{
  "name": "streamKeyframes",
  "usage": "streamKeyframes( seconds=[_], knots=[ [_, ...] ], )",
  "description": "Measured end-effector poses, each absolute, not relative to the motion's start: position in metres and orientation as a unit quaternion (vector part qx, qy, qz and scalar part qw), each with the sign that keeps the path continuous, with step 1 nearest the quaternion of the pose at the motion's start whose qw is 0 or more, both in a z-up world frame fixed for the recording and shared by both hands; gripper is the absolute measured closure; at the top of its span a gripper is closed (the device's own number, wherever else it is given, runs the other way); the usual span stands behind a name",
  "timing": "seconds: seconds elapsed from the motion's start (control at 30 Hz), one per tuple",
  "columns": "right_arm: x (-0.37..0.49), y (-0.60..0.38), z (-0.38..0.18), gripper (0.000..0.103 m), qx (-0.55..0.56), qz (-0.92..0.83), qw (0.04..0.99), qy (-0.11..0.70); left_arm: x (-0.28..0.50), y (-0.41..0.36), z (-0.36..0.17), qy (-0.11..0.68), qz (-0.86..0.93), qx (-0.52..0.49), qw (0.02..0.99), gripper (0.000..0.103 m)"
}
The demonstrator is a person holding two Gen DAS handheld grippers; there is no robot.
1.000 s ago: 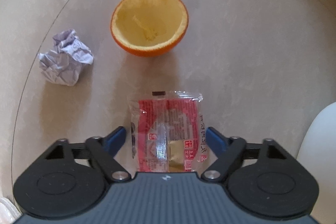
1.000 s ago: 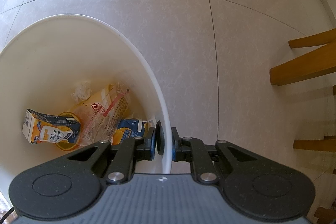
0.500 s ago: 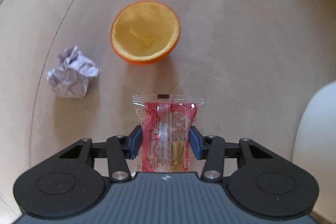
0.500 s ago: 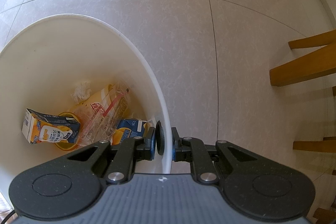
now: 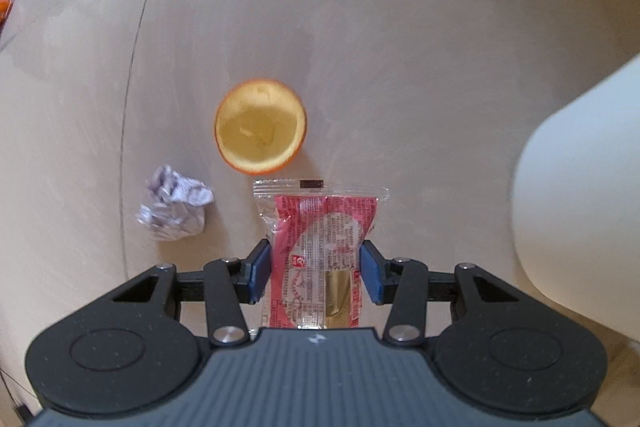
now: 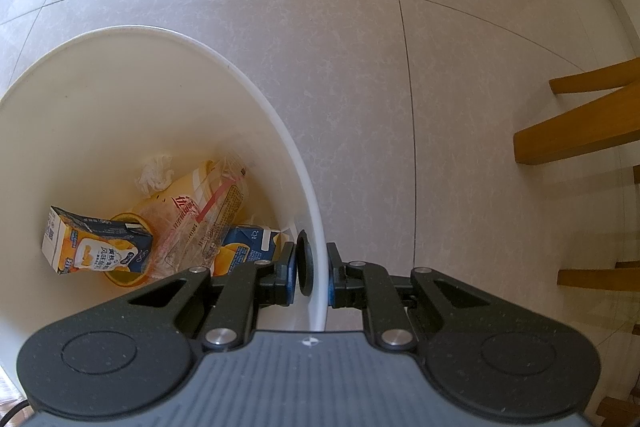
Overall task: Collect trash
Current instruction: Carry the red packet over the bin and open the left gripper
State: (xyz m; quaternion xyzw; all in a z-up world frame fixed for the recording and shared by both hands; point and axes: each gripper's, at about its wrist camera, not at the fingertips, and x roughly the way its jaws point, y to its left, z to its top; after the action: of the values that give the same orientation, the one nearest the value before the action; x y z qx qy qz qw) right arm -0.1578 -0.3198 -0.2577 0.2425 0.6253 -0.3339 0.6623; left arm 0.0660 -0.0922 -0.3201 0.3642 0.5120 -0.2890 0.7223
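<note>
Left claw [image 5: 316, 267] pinches the red wrapper [image 5: 320, 259] clear of the counter [image 5: 420, 87]; right claw [image 6: 312, 275] clamps the bin [image 6: 276, 119] rim. Next I carry it over and drop it in.

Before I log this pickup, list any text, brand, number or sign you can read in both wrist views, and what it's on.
Red snack wrapper in the left tool: dense print and a small logo, too blurred to read.
Right milk carton in the white bin: "FSC" mark; the rest is too small.
Left milk carton: Chinese characters, not legible.
Clear bag: large red characters, cut off and unreadable.
Crumpled paper: no readable print.
</note>
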Motion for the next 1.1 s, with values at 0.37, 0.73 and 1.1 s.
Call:
streamKeyframes(
  seconds=[0.37, 0.73, 1.1],
  knots=[
    [-0.158, -0.319, -0.258, 0.086, 0.245, -0.335, 0.661, 0.625, 0.006, -0.111, -0.218, 0.459, -0.382, 0.39, 0.701, 0.057],
    [-0.158, -0.32, -0.257, 0.086, 0.244, -0.335, 0.662, 0.625, -0.067, -0.146, -0.149, 0.409, -0.493, 0.389, 0.662, 0.057],
    [-0.158, -0.32, -0.258, 0.086, 0.245, -0.335, 0.662, 0.624, -0.12, -0.185, -0.163, 0.403, -0.548, 0.392, 0.619, 0.057]
  ],
)
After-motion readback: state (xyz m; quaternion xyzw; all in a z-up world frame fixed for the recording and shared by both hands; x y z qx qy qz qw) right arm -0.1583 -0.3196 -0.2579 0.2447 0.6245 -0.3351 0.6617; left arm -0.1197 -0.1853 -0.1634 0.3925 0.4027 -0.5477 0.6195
